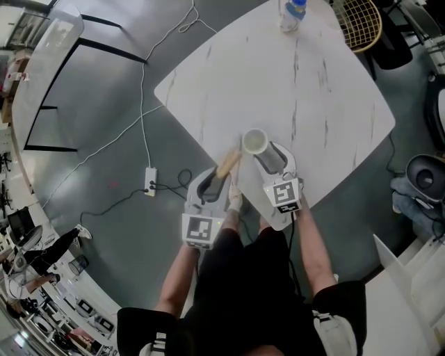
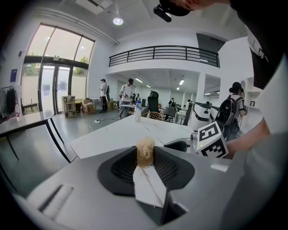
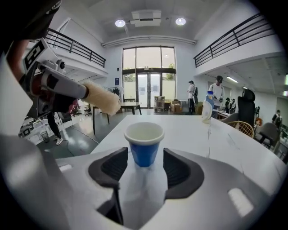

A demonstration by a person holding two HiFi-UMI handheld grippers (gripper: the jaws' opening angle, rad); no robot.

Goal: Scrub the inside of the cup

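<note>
Scrubbing isn't under way: right gripper fingers stand apart around the blue paper cup. Left gripper fingers clamp a tan fibre scrubber. The next move probably calls for gripping the cup.

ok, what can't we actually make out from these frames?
- Inside bottom of the cup: the right gripper view sees it side-on, so the rim hides it. In the head view it is too small.
- Handle of the brush: the left gripper view shows only the bristle end. The shut jaws of the left gripper cover the rest.
- The bottle: cut off by the head view's top edge, and its label is too small in every view.
</note>
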